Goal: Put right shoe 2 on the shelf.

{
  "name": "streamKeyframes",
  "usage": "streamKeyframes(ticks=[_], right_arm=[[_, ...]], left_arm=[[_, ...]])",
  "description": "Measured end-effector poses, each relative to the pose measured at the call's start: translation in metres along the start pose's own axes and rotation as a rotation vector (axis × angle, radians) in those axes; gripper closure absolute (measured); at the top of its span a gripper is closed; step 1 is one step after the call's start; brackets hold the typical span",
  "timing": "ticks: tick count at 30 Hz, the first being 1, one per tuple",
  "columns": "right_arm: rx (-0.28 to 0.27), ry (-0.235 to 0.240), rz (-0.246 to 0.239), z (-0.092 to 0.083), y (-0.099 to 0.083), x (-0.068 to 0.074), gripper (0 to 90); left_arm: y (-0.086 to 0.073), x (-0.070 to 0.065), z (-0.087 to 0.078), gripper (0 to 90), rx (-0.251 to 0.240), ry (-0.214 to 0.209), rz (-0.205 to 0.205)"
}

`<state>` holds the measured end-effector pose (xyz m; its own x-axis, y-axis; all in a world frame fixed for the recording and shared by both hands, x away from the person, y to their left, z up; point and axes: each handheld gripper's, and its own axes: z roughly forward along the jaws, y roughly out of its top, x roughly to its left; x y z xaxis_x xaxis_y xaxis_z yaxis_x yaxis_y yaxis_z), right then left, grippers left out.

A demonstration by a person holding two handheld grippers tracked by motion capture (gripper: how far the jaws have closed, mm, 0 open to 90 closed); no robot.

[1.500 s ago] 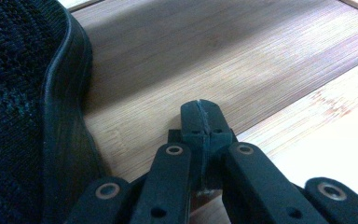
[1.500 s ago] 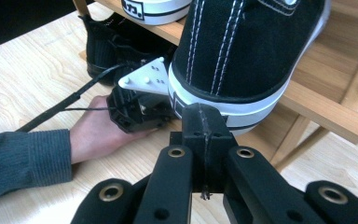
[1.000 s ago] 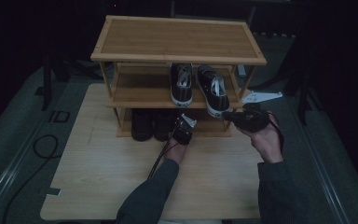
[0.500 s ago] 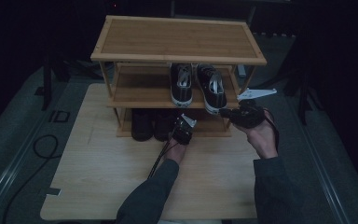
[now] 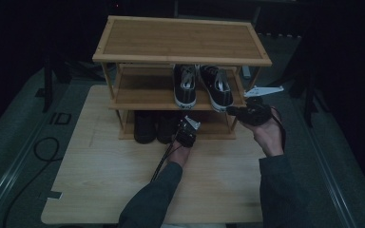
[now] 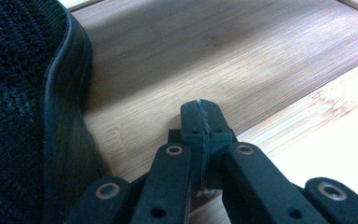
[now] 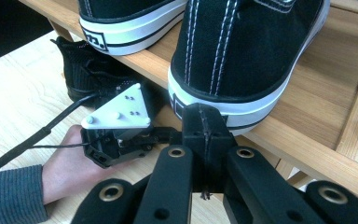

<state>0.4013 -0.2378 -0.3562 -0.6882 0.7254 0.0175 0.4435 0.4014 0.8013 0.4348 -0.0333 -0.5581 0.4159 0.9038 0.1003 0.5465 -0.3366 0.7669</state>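
A pair of black sneakers with white soles (image 5: pixel 200 85) stands on the middle shelf of a bamboo shoe rack (image 5: pixel 183 39). My right gripper (image 5: pixel 232 110) is shut and empty. Its tips (image 7: pixel 203 122) are right at the white heel of the right sneaker (image 7: pixel 242 51). The left sneaker (image 7: pixel 121 18) stands beside it. A pair of black knit shoes (image 5: pixel 153 126) sits on the bottom shelf. My left gripper (image 5: pixel 185 130) is shut with nothing in it. Its tips (image 6: pixel 200 116) rest low over the bottom shelf (image 6: pixel 223 51), just right of the black shoe (image 6: pixel 23 116).
The rack stands at the far side of a light wooden table (image 5: pixel 123 175). Its top shelf is bare. A cable (image 5: pixel 164 159) trails from the left gripper along the forearm. Another cable (image 5: pixel 38 152) lies on the dark floor at the left.
My right gripper has edged a little up and toward the right sneaker's heel. The left gripper has stayed where it was.
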Motion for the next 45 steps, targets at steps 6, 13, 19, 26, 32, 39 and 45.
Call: streamKeyframes(ticks=[6,13,19,26,32,39,45], right_arm=[[0.016,0.018,-0.020,0.005,0.004,0.002,90.0],[0.020,0.017,-0.026,0.009,0.005,0.004,90.0],[0.021,0.023,-0.035,0.013,0.008,0.007,90.0],[0.022,0.029,-0.036,0.016,0.010,0.010,90.0],[0.021,0.044,-0.036,0.021,0.012,0.012,90.0],[0.024,0.053,-0.044,0.026,0.015,0.017,90.0],[0.030,0.067,-0.055,0.033,0.021,0.022,90.0]], left_arm=[[0.000,0.000,0.000,90.0,-0.002,0.002,0.000],[0.000,0.000,0.001,90.0,-0.002,0.003,-0.001],[0.000,0.000,0.001,90.0,-0.002,0.001,-0.002],[0.000,0.000,0.001,90.0,-0.001,0.000,-0.001],[0.000,0.001,0.000,90.0,0.006,-0.001,0.006],[0.000,0.000,0.000,90.0,0.002,0.001,0.002],[0.000,0.000,0.000,90.0,0.000,0.001,-0.008]])
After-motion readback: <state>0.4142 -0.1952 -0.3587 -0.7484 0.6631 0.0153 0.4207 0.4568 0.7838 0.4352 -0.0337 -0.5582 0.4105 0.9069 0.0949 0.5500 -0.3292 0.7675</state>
